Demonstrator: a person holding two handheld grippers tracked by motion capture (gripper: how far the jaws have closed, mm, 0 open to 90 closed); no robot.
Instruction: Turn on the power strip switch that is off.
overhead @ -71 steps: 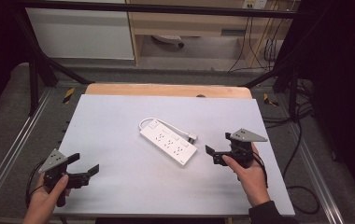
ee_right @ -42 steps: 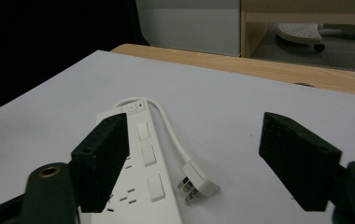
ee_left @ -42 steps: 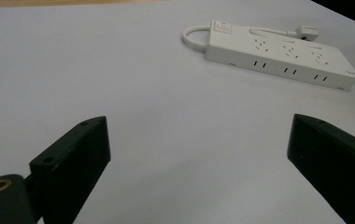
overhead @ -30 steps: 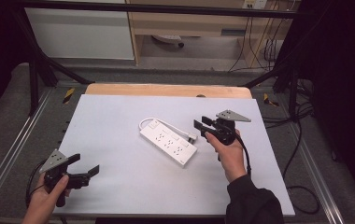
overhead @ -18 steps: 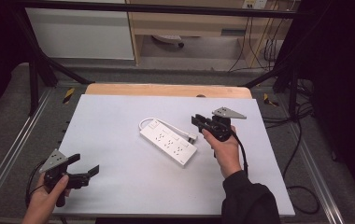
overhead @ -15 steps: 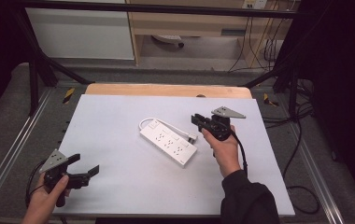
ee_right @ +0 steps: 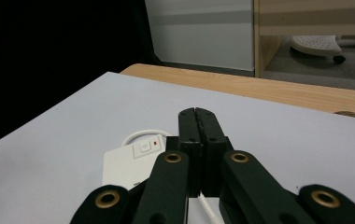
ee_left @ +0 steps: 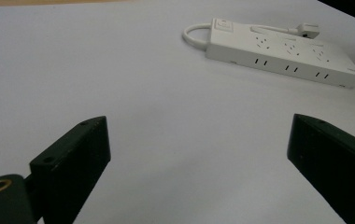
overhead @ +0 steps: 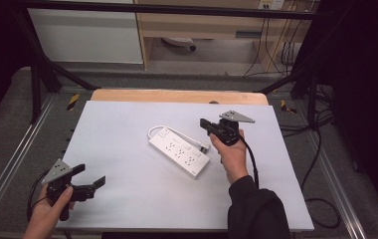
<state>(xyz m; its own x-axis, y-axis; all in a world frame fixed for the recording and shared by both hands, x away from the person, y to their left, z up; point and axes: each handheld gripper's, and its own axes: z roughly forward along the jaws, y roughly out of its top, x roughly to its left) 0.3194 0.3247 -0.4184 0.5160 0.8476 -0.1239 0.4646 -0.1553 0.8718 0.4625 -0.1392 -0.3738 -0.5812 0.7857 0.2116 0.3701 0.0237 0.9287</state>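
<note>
while only one thing lies on the table (overhead: 127, 129), a white power strip (overhead: 179, 151), there are two hand-held grippers, one in each hand of the person. the power strip has three rows of sockets and one switch with a small red mark at its far end; its white cord makes a loop at that end and runs back along the strip to one plug (overhead: 204, 147).

the left hand-held gripper (overhead: 88, 178) is released: its two black jaws stand wide apart, low over the near left corner of the table. from this hand-held gripper, the power strip is well apart, ahead and to the right. in the left gripper view the strip (ee_left: 278, 51) lies between the jaws, far behind them, with bare table in front of it.

the right hand-held gripper (overhead: 205, 124) is clenched with nothing between its jaws; in the right gripper view the two jaws (ee_right: 197, 122) press flat together. it hangs just beside the far right side of the strip, near the plug. the switch end of the strip (ee_right: 136, 163) shows below and to the left of the jaw tips.

the table has a pale grey-white top with a strip of bare wood at the far edge. it stands inside a black metal frame. behind it are a grey floor, a white cabinet (overhead: 85, 35), a wooden shelf unit (overhead: 202, 25) and some dark cables (overhead: 276, 50) hanging at the right.
</note>
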